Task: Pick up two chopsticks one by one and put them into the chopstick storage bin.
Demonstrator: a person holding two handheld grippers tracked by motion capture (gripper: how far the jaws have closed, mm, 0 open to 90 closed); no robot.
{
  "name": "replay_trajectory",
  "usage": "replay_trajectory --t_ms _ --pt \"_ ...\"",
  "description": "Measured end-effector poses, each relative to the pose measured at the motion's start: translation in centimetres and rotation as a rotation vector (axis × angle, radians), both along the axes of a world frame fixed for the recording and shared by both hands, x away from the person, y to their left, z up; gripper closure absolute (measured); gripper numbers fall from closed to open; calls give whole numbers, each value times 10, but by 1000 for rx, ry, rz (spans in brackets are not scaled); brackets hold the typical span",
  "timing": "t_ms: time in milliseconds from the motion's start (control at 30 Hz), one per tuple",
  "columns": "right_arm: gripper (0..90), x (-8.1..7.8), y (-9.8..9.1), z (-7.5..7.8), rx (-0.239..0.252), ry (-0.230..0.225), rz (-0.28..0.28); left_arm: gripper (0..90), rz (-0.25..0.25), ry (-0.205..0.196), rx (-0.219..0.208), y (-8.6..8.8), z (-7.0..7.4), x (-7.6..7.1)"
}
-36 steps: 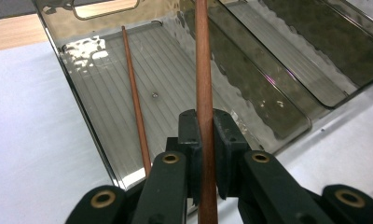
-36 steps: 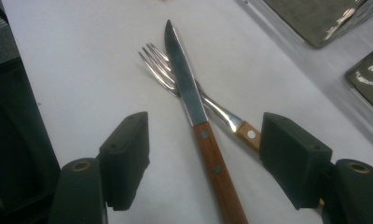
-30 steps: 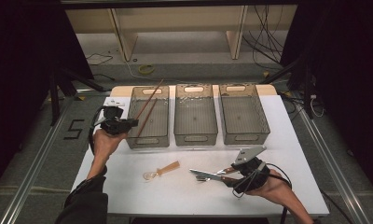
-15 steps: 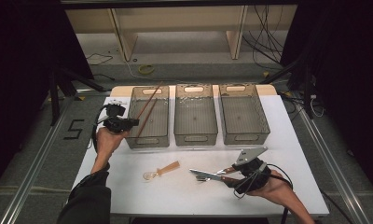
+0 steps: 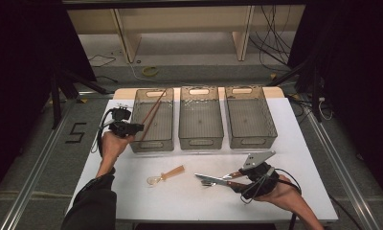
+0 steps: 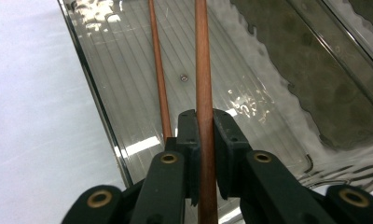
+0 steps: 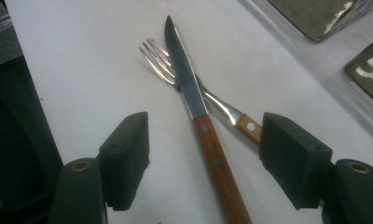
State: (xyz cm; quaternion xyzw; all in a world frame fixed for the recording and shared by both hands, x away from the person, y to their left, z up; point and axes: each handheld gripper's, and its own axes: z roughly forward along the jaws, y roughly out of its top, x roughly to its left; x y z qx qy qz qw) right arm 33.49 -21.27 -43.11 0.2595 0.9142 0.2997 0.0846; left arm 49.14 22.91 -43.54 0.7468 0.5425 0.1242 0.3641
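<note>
Running out of the bottom edge of the left gripper view, the nearer reddish-brown wooden chopstick (image 6: 203, 70) has its lower end cut off, and the left gripper (image 6: 204, 140) hides part of its shaft where it passes between the two black jaws. The jaws have just been opening; they stand close on either side of the stick, and whether the pads still press on it cannot be told. This chopstick is round, smooth and evenly coloured, and it extends over the left smoked-transparent plastic bin (image 5: 153, 120). A second chopstick (image 6: 159, 70) of the same kind lies inside that bin, leaning toward its far rim in the high view. The right gripper (image 7: 203, 158) has its jaws wide apart, clamped on nothing, with a wooden-handled steel knife (image 7: 198, 121) lying between them on the white table (image 5: 132, 177). The knife's handle end is cut off at the bottom of the right gripper view. A steel fork with a wooden handle (image 7: 198, 91) lies crossed under the knife blade. A small spoon with a pale wooden handle (image 5: 165, 175) lies near the table's middle; its bowl is hard to make out. Count: two chopsticks, three bins, one knife, one fork, one spoon.
</note>
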Motion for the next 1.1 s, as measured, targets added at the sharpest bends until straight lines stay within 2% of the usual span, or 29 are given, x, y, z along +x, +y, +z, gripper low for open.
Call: replay_trajectory --t_ms 67,167,233,433,600,767,800,1100 --pt "341 0 0 0 1 -1 -1 650 4 -3 -17 1 2 0" --pt "341 0 0 0 1 0 -1 577 -29 -3 -48 2 7 -4" --pt "342 0 -1 0 5 -2 -2 508 -52 -22 -71 0 12 -10" --pt "341 0 -2 1 8 -6 -5 397 -129 -81 -98 -8 24 -32" --pt "341 -1 -2 0 17 -10 -14 333 -182 -111 -119 -16 30 -50" --pt "341 -1 -3 -1 26 -19 -23 280 -239 -129 -98 -23 29 -64" --pt "341 -2 -3 -1 32 -24 -27 275 -247 -134 -104 -23 28 -67" --pt "340 0 -8 -2 75 -29 -51 222 -309 -127 -68 -35 24 -81"
